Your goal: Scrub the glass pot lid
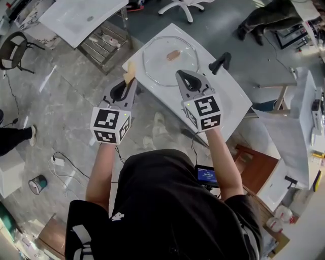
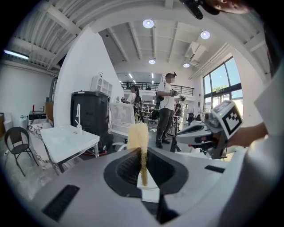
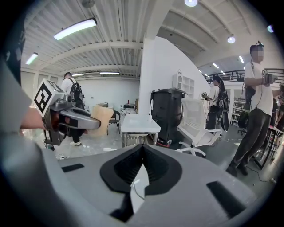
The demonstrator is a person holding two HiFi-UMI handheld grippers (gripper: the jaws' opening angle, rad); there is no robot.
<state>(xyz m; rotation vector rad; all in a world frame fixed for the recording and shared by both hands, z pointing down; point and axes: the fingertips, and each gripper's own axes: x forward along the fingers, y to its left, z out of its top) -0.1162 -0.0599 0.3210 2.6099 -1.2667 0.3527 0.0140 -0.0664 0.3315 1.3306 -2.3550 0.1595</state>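
Observation:
The glass pot lid (image 1: 170, 62) lies flat on the white sink table (image 1: 231, 96), with a brownish knob (image 1: 173, 55) at its middle. My left gripper (image 1: 131, 80) hovers at the table's left corner, shut on a yellow sponge (image 1: 130, 71). In the left gripper view the sponge (image 2: 139, 144) stands pinched upright between the jaws of this gripper (image 2: 143, 153). My right gripper (image 1: 180, 74) hangs over the lid's near rim, shut with nothing in it. Its jaws meet in the right gripper view (image 3: 143, 148), where the left gripper (image 3: 66, 117) shows at the left.
A black faucet (image 1: 220, 63) rises at the table's right side. A second white sink (image 1: 84, 15) on a metal frame stands at the back left, with a black chair (image 1: 12, 48) beside it. A person (image 2: 166, 108) stands in the room beyond.

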